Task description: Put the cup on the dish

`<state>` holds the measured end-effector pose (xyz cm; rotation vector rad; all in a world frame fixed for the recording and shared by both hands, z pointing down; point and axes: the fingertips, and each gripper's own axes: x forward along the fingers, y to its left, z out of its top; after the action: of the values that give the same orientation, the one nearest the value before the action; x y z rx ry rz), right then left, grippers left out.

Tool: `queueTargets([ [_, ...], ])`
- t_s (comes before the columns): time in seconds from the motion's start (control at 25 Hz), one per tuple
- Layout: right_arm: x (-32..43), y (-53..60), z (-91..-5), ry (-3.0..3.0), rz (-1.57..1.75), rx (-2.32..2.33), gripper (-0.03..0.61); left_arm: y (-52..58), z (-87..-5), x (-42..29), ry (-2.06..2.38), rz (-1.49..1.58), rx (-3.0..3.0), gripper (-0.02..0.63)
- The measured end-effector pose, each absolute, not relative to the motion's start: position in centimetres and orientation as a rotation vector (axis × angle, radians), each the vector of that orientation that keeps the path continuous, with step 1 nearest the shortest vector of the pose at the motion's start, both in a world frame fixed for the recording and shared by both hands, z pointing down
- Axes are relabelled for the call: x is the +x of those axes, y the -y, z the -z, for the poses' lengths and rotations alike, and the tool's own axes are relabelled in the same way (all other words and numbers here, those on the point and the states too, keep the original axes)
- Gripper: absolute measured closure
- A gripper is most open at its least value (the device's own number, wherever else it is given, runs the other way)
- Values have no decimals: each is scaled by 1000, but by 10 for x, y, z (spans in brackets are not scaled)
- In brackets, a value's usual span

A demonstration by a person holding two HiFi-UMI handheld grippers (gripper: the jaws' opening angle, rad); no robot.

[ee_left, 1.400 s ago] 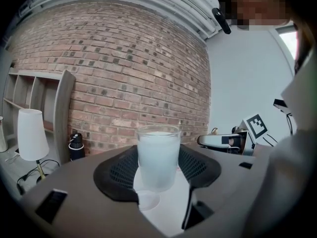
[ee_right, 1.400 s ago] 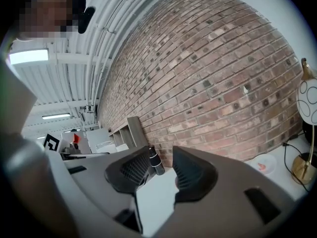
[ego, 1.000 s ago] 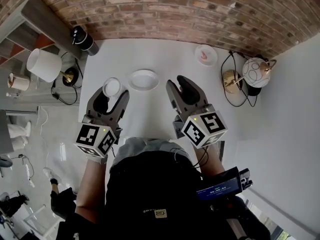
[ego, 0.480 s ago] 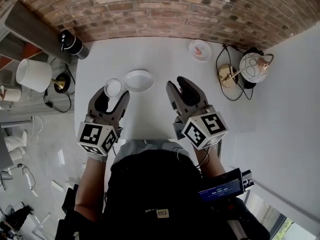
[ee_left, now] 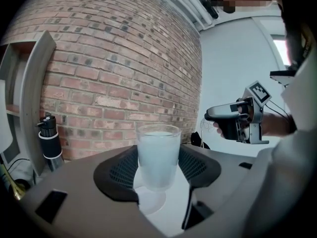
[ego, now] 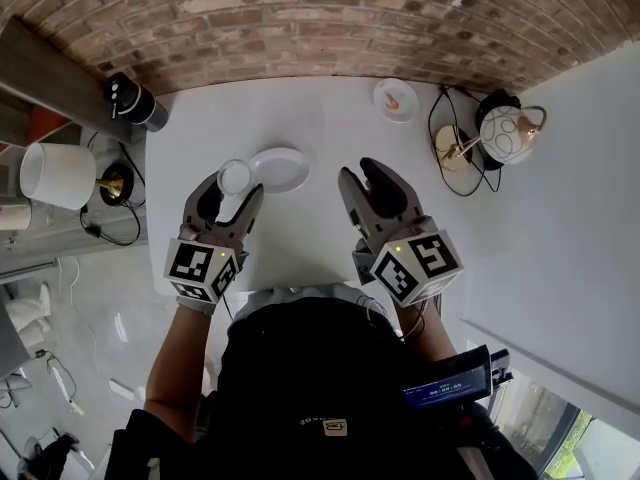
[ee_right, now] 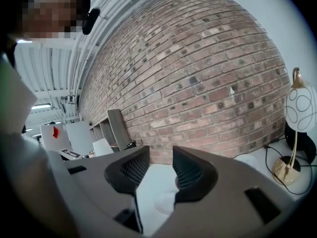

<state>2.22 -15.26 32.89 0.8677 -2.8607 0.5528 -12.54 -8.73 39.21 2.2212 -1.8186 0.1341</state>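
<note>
- Left gripper [ego: 228, 196]: the jaws are spread about one cup-width and clamped on the cup [ee_left: 158, 155]. A frosted side sits against each black pad, and the cup stands upright.
- We can't tell whether the cup's base is on the table [ego: 300, 118] or slightly above it.
- From the head view, the cup is just beside the left rim of the dish [ego: 279, 169], not on it.
- Right gripper [ee_right: 159, 165]: the jaws are parted by a narrow gap with nothing between them, only bare tabletop below. It hangs to the right of the dish, clear of it.
- Edges: the table's left edge runs close by the left gripper, and the near edge is right at the person's body.
- Open room: there's plenty of bare white top between the dish and the brick wall [ego: 320, 18], and between the two grippers.
- Far stuff is well apart from the dish: a black bottle [ego: 135, 101] at the back left corner, a small plate [ego: 396, 99] at the back right, and a globe lamp [ego: 505, 133] beyond that.
</note>
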Motion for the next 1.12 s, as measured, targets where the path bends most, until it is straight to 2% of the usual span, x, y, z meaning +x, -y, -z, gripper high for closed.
queueTargets([
  [1.12, 13, 154, -354, 2657, -519, 994, 431, 132, -507, -144, 1698, -253, 2318, 354],
])
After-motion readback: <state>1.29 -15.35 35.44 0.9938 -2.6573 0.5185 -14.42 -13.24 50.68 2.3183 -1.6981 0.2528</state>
